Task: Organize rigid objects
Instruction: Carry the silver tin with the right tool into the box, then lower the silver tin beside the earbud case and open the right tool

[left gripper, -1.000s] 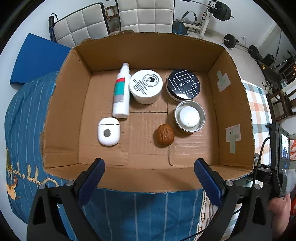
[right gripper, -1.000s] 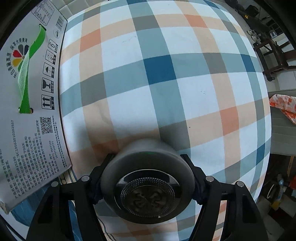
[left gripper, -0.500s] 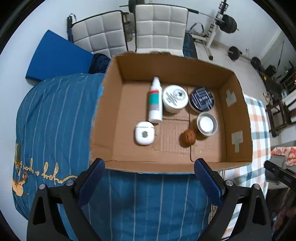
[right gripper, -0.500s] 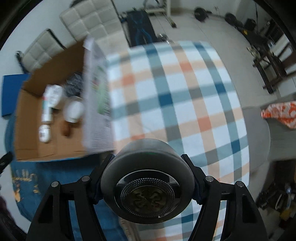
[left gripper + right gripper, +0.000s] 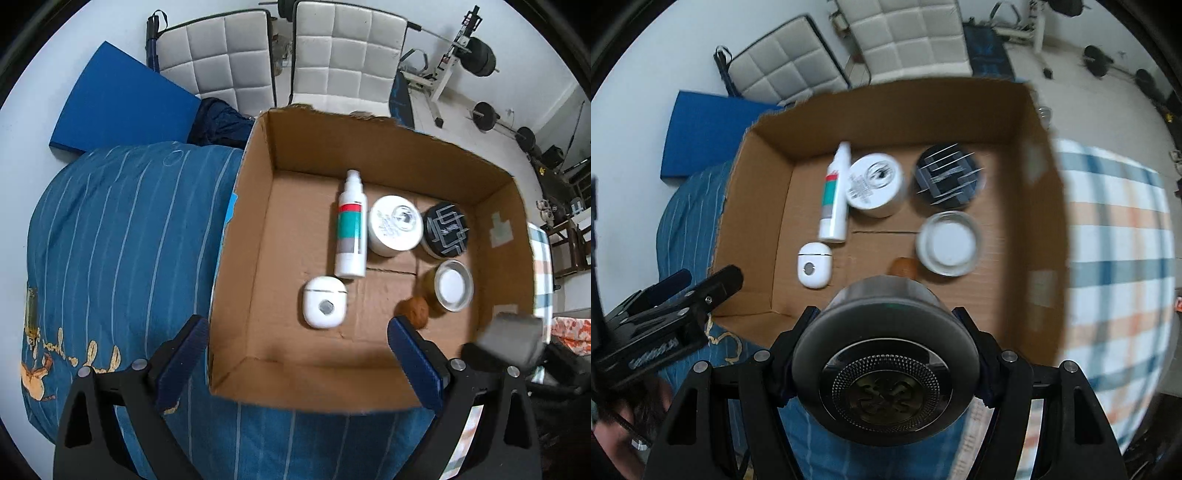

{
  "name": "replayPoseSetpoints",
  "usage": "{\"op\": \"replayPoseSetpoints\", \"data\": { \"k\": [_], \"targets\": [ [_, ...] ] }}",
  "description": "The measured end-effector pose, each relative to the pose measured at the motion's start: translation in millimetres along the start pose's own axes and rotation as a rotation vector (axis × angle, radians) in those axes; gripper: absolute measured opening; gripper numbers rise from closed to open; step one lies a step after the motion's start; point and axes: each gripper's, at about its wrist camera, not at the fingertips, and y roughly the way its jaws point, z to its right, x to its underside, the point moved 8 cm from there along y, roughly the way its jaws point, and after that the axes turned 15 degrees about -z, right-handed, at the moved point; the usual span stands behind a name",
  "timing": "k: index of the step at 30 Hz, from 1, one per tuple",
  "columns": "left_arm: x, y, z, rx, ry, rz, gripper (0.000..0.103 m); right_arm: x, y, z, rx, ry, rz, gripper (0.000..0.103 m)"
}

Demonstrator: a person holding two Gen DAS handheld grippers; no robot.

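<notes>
Over the cardboard box (image 5: pixel 1049 221), the right tongs (image 5: pixel 886 365) are pinching a round grey shaver (image 5: pixel 886 354), probably needing lowering into bare floor beside the walnut (image 5: pixel 905 266), while the left tongs (image 5: pixel 295 354) are hanging spread.

Both wrist cameras are looking down from the near side into the cardboard box (image 5: pixel 369 384) (image 5: pixel 1027 229), sharing its whole interior.
</notes>
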Motion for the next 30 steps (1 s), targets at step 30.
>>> {"op": "replayPoseSetpoints", "data": {
  "k": [30],
  "targets": [
    [-21.4, 26.4, -21.6, -0.005, -0.026, -0.028, 0.099, -31.6, 110.7, -8.1, 0.036, 0.09, -0.166, 0.078]
  ]
}}
